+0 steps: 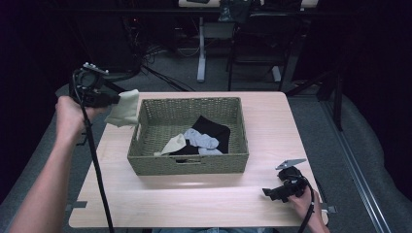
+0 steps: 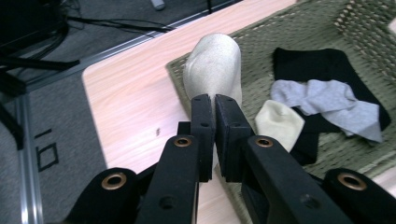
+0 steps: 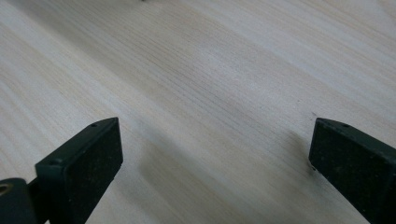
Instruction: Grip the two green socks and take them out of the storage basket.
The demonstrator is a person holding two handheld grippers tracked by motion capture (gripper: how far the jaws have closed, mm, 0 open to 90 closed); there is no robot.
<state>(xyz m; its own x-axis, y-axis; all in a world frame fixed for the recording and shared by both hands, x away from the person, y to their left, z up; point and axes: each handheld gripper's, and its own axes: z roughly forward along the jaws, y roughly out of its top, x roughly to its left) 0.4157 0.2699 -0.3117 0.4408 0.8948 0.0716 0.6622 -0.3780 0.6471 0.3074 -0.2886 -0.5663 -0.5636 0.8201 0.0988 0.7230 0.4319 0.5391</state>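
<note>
High view showed a pale wooden table (image 1: 194,204) bearing a rectangular woven green-grey basket (image 1: 187,165) at its middle. Inside the basket lay a black cloth (image 1: 214,130), a grey sock (image 1: 201,139) over it, and a cream sock (image 1: 174,144) to the left. Above the basket's far left corner, the left gripper (image 1: 114,99) had its jaws pinched together on another cream sock (image 1: 124,109), which hung clear of the table. At the near right edge, the right gripper (image 1: 270,193) rested low, its jaws spread wide with nothing between them.
</note>
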